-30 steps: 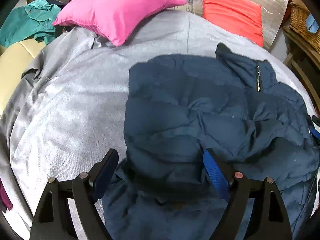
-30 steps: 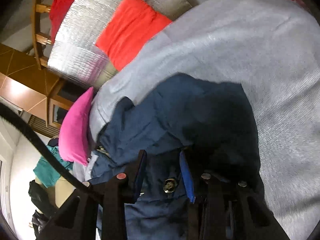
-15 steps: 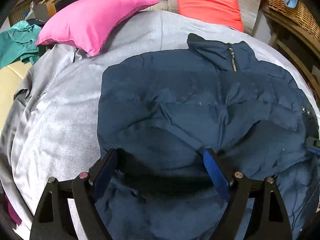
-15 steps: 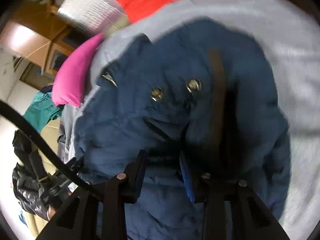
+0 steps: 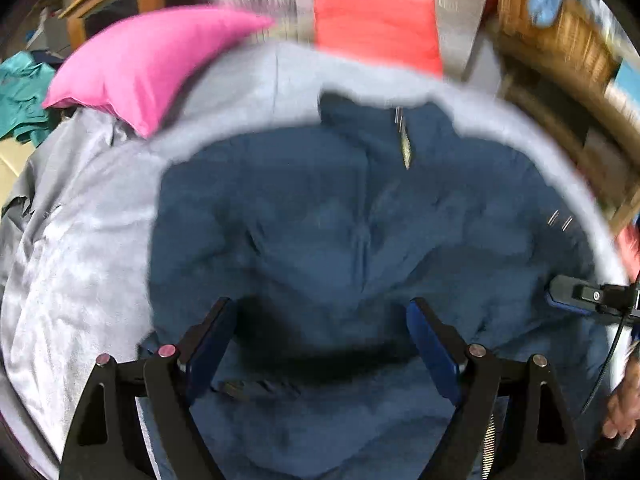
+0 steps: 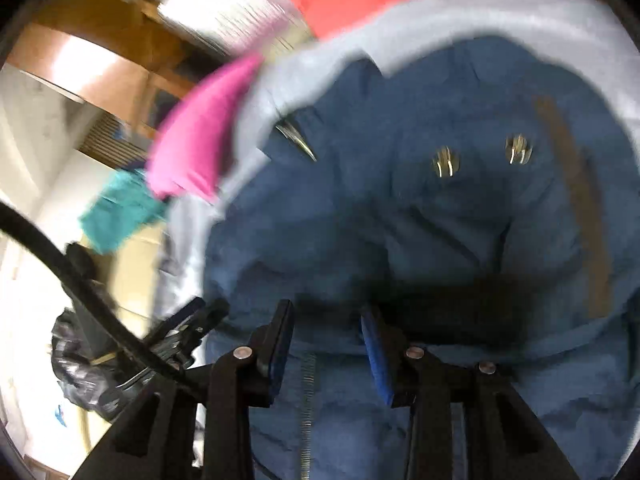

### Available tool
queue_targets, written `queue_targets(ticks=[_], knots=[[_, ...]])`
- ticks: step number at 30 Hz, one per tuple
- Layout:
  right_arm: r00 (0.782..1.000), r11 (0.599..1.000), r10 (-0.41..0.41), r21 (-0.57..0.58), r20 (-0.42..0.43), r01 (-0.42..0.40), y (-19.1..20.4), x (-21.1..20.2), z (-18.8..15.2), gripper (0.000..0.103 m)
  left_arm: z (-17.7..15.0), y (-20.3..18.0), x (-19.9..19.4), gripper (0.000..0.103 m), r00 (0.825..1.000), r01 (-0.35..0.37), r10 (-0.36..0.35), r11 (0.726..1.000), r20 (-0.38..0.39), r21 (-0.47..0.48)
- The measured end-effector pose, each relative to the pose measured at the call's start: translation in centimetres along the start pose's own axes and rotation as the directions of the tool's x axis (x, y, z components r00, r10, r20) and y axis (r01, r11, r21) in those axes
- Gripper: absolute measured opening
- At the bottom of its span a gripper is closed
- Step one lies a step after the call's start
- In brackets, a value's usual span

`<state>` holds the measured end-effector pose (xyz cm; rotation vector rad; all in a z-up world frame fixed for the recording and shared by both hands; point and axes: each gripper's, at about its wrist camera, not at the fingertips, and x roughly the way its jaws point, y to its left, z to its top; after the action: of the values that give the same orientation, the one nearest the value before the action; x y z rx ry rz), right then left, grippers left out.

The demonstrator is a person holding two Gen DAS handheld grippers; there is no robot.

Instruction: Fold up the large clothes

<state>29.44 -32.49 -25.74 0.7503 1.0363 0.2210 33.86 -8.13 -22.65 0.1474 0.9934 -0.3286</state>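
A navy puffer jacket (image 5: 340, 216) lies spread on a grey bed sheet (image 5: 88, 248), collar and zip toward the pillows. My left gripper (image 5: 320, 332) is wide open just above the jacket's near edge, with nothing between its fingers. My right gripper (image 6: 326, 344) hangs over the jacket (image 6: 460, 220) by the zip; its jaws stand partly apart and I cannot tell whether cloth is held. It also shows in the left wrist view (image 5: 576, 296) at the jacket's right edge. Two snap buttons (image 6: 446, 162) show on the jacket. Both views are blurred.
A pink pillow (image 5: 148, 64) and a red pillow (image 5: 376, 24) lie at the head of the bed. Teal clothing (image 5: 20, 96) lies at the far left. A wicker basket (image 5: 560, 28) stands at the right. A black bag (image 6: 80, 368) sits off the bed's side.
Both grippers have pulled back and up, so more of the jacket now shows, spread flatter. The right gripper has swung over the jacket's right side.
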Motion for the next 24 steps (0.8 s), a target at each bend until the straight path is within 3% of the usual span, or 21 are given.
queue_targets(ticks=[3, 7, 11, 15, 18, 21, 24], knots=[[0.999, 0.999, 0.002, 0.044, -0.05, 0.0, -0.6, 1.6, 0.2, 0.039, -0.5, -0.3, 1.1, 0.093, 0.999, -0.04, 0.041, 0.999, -0.035, 0.028], [0.998, 0.998, 0.035, 0.059, -0.046, -0.032, -0.8, 0.5, 0.4, 0.039, -0.5, 0.2, 0.5, 0.093, 1.0, -0.015, 0.015, 1.0, -0.028, 0.008], [0.999, 0.999, 0.047, 0.014, 0.027, -0.047, 0.0, -1.6, 0.7, 0.04, -0.2, 0.5, -1.1, 0.093, 1.0, -0.005, 0.005, 1.0, 0.028, -0.006], [0.99, 0.998, 0.063, 0.011, 0.128, -0.065, -0.8, -4.8, 1.1, 0.04, 0.2, 2.5, -2.7, 0.093, 0.996, -0.039, 0.043, 0.998, 0.083, -0.047], [0.992, 0.997, 0.009, 0.076, 0.127, -0.019, -2.6, -5.0, 1.5, 0.04, 0.3, 4.0, -1.6, 0.093, 0.996, -0.082, 0.086, 0.992, 0.034, -0.097], [0.998, 0.988, -0.026, 0.152, 0.053, 0.018, -4.5, -3.0, 1.6, 0.038, -0.2, 4.6, 0.5, 0.093, 0.994, -0.1, 0.095, 0.989, -0.05, -0.111], [0.997, 0.993, -0.044, 0.114, 0.062, 0.036, -3.6, -3.4, 1.6, 0.039, -0.1, 3.9, 0.1, 0.093, 0.992, -0.128, 0.125, 0.988, -0.033, -0.091]])
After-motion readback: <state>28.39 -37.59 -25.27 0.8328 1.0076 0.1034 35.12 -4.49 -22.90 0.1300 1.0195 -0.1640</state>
